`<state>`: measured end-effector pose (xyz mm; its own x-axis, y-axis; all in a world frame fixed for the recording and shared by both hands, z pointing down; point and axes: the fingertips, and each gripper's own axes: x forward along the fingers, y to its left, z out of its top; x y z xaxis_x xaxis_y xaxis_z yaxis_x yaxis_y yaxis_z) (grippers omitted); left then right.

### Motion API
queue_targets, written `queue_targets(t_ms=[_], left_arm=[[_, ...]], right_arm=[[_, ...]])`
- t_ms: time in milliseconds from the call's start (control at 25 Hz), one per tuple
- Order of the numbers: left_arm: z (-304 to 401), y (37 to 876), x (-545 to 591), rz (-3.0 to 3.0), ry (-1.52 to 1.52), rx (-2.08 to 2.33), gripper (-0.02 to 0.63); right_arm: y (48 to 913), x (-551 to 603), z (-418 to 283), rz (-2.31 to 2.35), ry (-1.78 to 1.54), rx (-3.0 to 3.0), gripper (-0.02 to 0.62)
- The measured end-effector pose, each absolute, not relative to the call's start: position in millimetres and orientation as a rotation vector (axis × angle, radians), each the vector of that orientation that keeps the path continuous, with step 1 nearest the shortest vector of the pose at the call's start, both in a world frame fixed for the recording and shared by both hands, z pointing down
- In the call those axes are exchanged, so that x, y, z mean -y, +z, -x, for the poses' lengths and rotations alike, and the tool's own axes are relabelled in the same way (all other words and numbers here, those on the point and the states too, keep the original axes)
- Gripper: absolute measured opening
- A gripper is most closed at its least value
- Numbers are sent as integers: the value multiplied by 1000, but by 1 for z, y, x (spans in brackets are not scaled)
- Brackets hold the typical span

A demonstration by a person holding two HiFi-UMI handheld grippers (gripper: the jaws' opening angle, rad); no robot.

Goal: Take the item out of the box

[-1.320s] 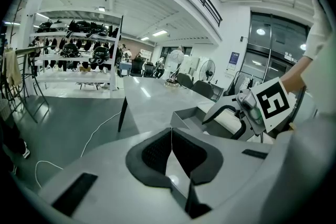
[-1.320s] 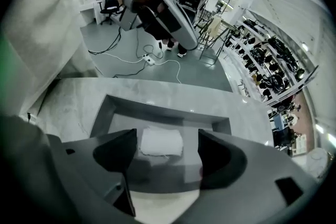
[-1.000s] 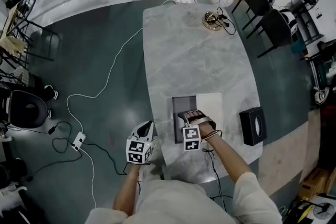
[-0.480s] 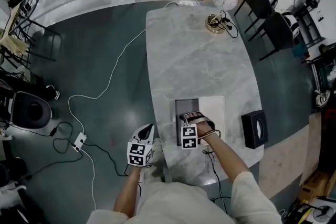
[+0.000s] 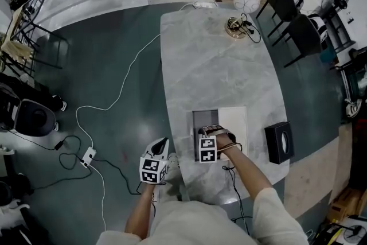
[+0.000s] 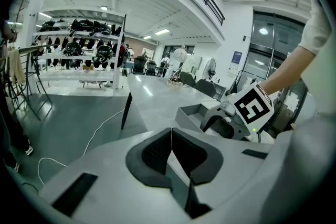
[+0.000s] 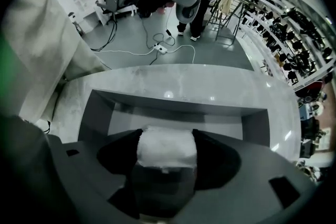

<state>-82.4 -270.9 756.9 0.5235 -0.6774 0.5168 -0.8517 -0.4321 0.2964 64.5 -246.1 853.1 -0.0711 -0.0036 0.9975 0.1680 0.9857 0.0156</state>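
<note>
An open grey box lies near the front of the marble table, with a white panel right beside it. My right gripper hangs over the box, shut on a white soft item. In the right gripper view the item fills the gap between the jaws, above the box's rim. My left gripper floats off the table's left edge, shut with nothing in it. From the left gripper view, the right gripper sits at the box.
A black box stands at the table's right edge. A gold object with a cable sits at the far end. Black chairs line the right side. White cables trail over the floor to the left.
Both grippers stay about where they were; only the head view has shifted slightly.
</note>
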Motion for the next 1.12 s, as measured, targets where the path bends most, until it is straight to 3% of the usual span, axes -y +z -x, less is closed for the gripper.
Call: queue_targets(t_ms=[1120], left_arm=[[73, 739, 255, -2286, 456, 1234, 15]], right_arm=[[808, 256, -62, -43, -295, 1736, 298]])
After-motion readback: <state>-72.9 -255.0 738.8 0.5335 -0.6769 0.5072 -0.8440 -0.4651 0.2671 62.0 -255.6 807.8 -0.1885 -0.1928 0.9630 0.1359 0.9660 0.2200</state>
